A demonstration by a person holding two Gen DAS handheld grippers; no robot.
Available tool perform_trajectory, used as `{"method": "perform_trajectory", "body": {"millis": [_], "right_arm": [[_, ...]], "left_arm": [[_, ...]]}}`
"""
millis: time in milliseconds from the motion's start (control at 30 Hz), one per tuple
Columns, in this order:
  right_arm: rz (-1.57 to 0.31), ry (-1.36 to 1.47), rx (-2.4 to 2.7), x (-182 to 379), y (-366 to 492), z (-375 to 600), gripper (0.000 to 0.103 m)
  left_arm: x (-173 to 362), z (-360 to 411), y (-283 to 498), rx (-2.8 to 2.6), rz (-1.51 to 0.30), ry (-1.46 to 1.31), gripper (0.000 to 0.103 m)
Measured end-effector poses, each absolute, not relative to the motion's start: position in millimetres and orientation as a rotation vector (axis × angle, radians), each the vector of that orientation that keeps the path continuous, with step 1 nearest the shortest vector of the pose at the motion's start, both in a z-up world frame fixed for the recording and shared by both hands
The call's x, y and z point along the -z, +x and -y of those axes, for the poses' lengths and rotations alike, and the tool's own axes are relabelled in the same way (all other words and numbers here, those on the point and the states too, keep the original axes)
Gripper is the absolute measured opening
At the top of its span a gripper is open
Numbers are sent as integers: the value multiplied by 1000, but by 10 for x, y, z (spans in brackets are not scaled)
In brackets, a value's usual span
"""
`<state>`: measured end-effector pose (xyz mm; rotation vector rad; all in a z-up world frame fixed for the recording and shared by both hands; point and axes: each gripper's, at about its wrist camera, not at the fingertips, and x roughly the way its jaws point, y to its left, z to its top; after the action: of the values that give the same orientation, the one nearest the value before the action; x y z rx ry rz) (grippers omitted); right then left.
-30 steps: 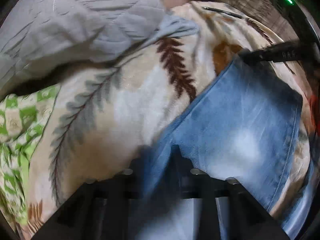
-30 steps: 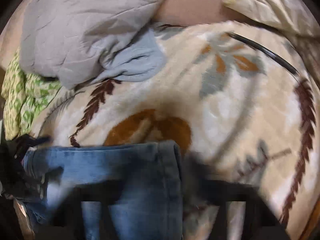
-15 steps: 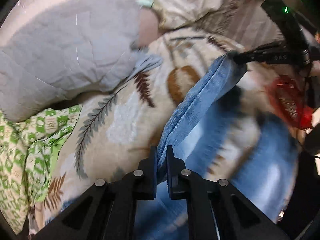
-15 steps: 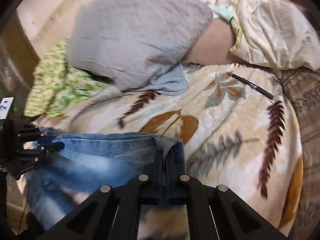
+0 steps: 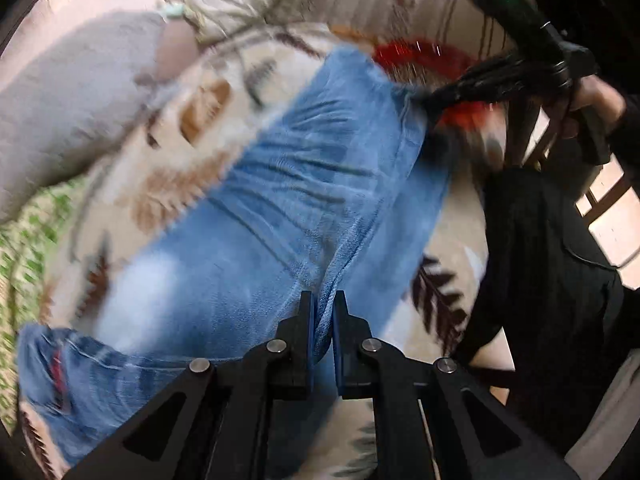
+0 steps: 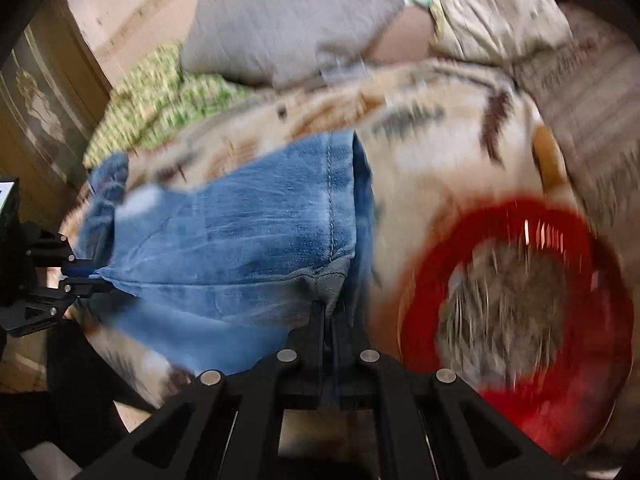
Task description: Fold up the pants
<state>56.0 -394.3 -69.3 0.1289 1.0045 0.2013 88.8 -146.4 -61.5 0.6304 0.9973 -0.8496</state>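
Note:
Blue jeans [image 5: 288, 208] hang stretched between my two grippers above a cream leaf-patterned blanket [image 5: 188, 132]. My left gripper [image 5: 323, 300] is shut on one edge of the jeans. My right gripper [image 6: 332, 312] is shut on the other edge, next to the hem seam of the jeans [image 6: 240, 232]. The right gripper also shows in the left wrist view [image 5: 436, 102], and the left gripper shows in the right wrist view [image 6: 86, 276], each pinching the denim. Both views are motion-blurred.
A grey pillow [image 6: 288, 20] and a beige pillow [image 6: 496, 16] lie at the far side. Green patterned cloth [image 6: 160, 96] lies to the left. A red basin [image 6: 520, 312] sits at the right. A person in black [image 5: 552, 280] stands close by.
Both grippers have lifted the jeans off the blanket and drawn them back and up. The denim went from lying flat to hanging spread between the grippers. The red basin came into view.

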Motion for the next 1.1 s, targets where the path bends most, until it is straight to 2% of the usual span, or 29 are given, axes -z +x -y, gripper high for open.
{"method": "perform_trajectory", "body": {"millis": [133,233,267,300,333,367,467,633,967,1100], "right_arm": [[-1036,141,-213,883,317,3924,3],[-1066,141,-199,968,279,3896,9],[-1066,140,-189,955,272,3903,18],[-1069,135,-171,927,251,3905,36],[-1069,128,-154,888,214,3909,51],[-1059,124,-144,842,172,3914,76],[-990,116,-164,601,-31,3912,79],[-928,84,-216,382,-65,3689,79],[-916,9,-476,435,419,2490,79],[-923,34,-586,494,688,1925,79]], "left_arm": [[997,1501,895,824,-1094,637,9],[1038,1514,910,822,-1083,616,15],[1003,1522,909,825,-1093,620,28],[974,1525,896,807,-1102,628,58],[923,1499,872,770,-1099,634,74],[836,1454,854,757,-1077,620,87],[490,1220,828,748,-994,555,87],[203,602,1067,572,-974,463,87],[-194,-1093,1393,95,-981,336,87],[-331,-1436,1492,50,-964,308,90]]}}
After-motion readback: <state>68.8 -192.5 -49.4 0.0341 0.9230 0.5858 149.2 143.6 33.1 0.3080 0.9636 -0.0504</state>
